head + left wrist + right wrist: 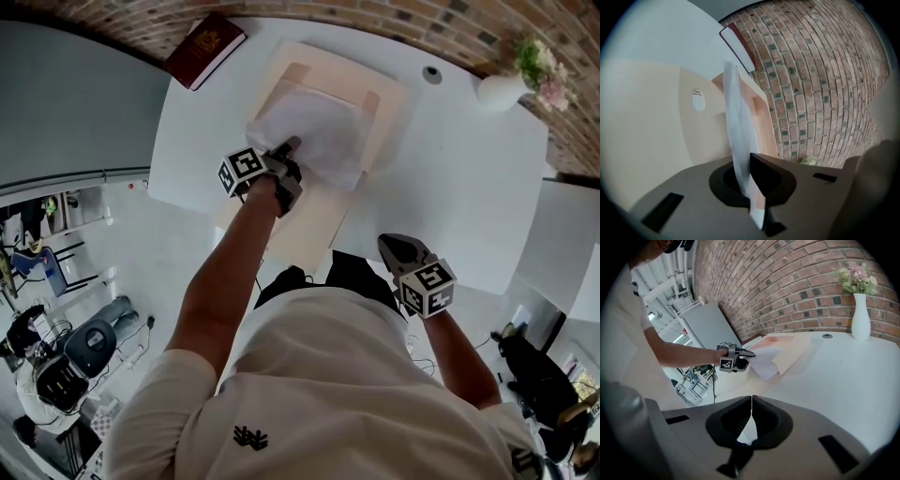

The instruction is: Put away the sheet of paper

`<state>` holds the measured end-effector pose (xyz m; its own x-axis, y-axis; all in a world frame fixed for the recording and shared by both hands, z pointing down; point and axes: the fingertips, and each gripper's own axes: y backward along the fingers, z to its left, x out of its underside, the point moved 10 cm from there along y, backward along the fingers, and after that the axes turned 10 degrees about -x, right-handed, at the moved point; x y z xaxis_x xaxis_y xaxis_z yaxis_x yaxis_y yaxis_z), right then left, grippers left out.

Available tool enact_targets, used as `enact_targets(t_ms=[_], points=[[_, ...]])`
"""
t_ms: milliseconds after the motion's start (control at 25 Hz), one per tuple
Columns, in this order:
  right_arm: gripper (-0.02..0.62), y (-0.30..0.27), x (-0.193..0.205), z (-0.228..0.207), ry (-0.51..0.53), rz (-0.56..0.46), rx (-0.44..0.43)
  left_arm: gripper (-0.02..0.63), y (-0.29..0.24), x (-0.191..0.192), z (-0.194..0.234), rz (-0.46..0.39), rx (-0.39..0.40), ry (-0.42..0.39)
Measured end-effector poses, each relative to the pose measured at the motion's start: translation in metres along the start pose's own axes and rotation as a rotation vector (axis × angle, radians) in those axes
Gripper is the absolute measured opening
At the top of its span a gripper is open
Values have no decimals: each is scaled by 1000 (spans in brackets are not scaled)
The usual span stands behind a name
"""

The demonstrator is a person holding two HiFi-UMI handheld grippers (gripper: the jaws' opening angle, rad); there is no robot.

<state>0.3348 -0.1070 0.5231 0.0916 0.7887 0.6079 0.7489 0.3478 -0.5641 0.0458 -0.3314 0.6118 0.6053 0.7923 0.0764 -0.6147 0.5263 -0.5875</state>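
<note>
My left hand-held gripper point(750, 161) is clamped on the near edge of the sheet of paper point(314, 127), which runs edge-on between its jaws and out toward the brick wall. The rest of the sheet sags over the far half of an open beige folder point(386, 101). The folder lies on the left part of the white counter point(469, 178), stretching from close to the far edge back to the near edge. I judge this to be the placing step: the sheet is over the folder but not yet flat in it, since the pinched edge is lifted and the paper is bowed. The next move, I think, calls for lowering that edge and easing the sheet forward until it sits square inside the folder's far panel. Only then should the jaws part, and slowly, so the limp paper does not drag back out or crease. My right hand-held gripper point(751, 404) hangs over the counter's near edge, to the right of the folder and well apart from the sheet, its jaws together on nothing. It could steady the folder or turn the cover over afterwards. A red book point(204, 49) sits at the far left corner and a white vase point(500, 91) near the far right corner, both clear of the work.
</note>
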Motion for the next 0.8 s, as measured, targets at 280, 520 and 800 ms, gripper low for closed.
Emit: enact_targets(t_ms=[280,520,800], points=[[29,7,1,-14,-18,5,-20,25,-23,-6,-16,-9,-34,-15],[31,13,-3,-29,-38,14,-25,25,-37,-11,-29,-37,-87,-43],[31,18,-10,-44,-46,17,-34,27,-53,-18,-45,-55,-137,-112]])
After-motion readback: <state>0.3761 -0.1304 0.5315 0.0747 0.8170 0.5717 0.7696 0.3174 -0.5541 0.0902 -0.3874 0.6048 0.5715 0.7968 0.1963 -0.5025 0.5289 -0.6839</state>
